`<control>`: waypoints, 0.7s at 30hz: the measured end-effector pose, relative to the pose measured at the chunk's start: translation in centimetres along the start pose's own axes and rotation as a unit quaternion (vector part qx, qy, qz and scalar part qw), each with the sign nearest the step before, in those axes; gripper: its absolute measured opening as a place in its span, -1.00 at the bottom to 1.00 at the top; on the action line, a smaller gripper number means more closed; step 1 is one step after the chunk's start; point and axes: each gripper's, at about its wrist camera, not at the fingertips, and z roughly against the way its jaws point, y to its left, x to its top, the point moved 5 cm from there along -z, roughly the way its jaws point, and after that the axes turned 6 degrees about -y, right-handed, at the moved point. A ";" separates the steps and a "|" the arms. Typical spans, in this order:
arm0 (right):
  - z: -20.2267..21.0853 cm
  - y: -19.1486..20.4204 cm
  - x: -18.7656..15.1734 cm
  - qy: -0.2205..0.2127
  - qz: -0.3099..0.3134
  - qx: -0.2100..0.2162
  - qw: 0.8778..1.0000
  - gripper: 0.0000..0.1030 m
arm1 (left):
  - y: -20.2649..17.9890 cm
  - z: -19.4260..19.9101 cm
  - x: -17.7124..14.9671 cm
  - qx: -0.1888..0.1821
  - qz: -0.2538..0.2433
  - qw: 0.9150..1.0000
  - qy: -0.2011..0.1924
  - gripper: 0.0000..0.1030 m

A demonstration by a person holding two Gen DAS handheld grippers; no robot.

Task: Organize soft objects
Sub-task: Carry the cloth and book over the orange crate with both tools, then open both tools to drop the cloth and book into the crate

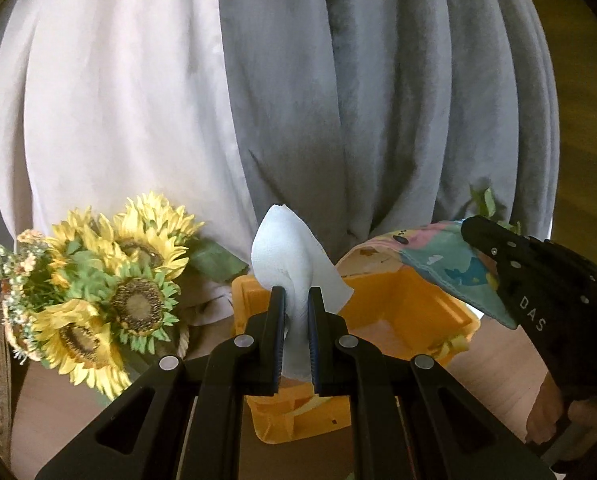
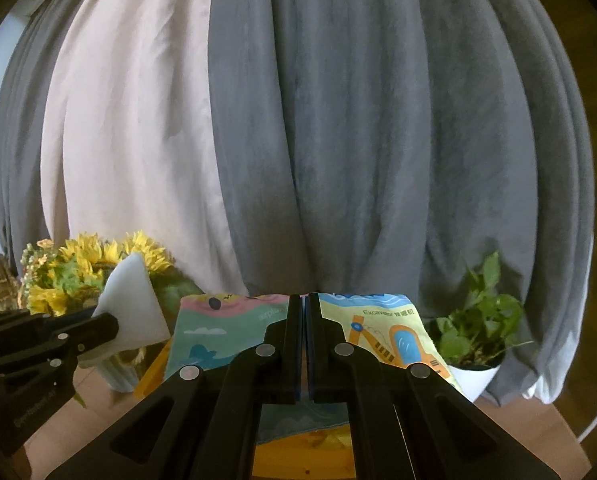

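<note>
My left gripper (image 1: 297,300) is shut on a white cloth (image 1: 288,250) that stands up between its fingers, above an open yellow box (image 1: 382,304). My right gripper (image 2: 303,308) is shut on a soft cloth book (image 2: 226,328) printed with colourful pictures, held over the same yellow box (image 2: 298,456). In the left wrist view the right gripper (image 1: 494,256) comes in from the right with the cloth book (image 1: 446,264) over the box's far right corner. In the right wrist view the left gripper (image 2: 110,326) holds the white cloth (image 2: 132,304) at left.
A bunch of sunflowers (image 1: 98,288) in a vase stands left of the box. A green potted plant (image 2: 474,320) in a white pot stands at the right. Grey and pale curtains (image 1: 298,100) hang close behind. The wooden table surface (image 1: 58,408) lies below.
</note>
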 end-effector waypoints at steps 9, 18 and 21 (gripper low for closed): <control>-5.0 0.3 -2.1 0.034 -0.005 0.012 0.999 -0.95 | 0.4 -4.4 -0.7 -0.006 0.001 1.000 0.021 -0.77; -9.6 0.6 -5.2 0.074 -0.013 0.014 0.997 -0.95 | 0.3 -8.9 -2.4 -0.023 0.005 0.998 0.061 -0.77; -10.7 0.6 -6.5 0.092 -0.018 0.017 0.995 -0.95 | 0.4 -10.2 -3.1 -0.029 0.007 0.997 0.077 -0.76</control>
